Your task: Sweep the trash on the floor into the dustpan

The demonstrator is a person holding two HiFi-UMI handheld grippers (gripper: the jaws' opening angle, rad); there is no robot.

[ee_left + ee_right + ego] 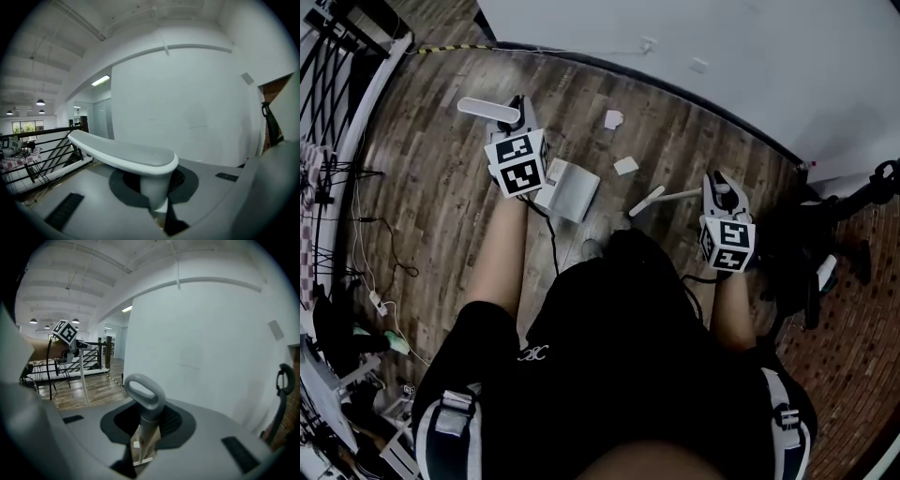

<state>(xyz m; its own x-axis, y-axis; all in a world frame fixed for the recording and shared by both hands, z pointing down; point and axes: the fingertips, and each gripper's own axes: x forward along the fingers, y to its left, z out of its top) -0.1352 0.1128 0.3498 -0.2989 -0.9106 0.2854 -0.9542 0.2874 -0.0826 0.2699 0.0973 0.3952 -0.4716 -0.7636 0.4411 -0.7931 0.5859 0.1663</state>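
My left gripper (519, 117) is shut on the long white handle (123, 157) of the dustpan, whose grey-white pan (570, 187) rests on the wooden floor below it. My right gripper (722, 187) is shut on the broom's grey loop handle (143, 392), and the pale broom head (661, 199) lies on the floor right of the pan. Two white scraps of trash (613, 119) (625, 165) lie beyond the pan and broom head, apart from both. Between the right jaws a small scrap (136, 444) shows on the floor.
A black railing (337, 56) and loose cables (384, 262) run along the left. The white wall (722, 37) bounds the floor at the back. A black stand (853, 202) sits at the right, where brick flooring begins.
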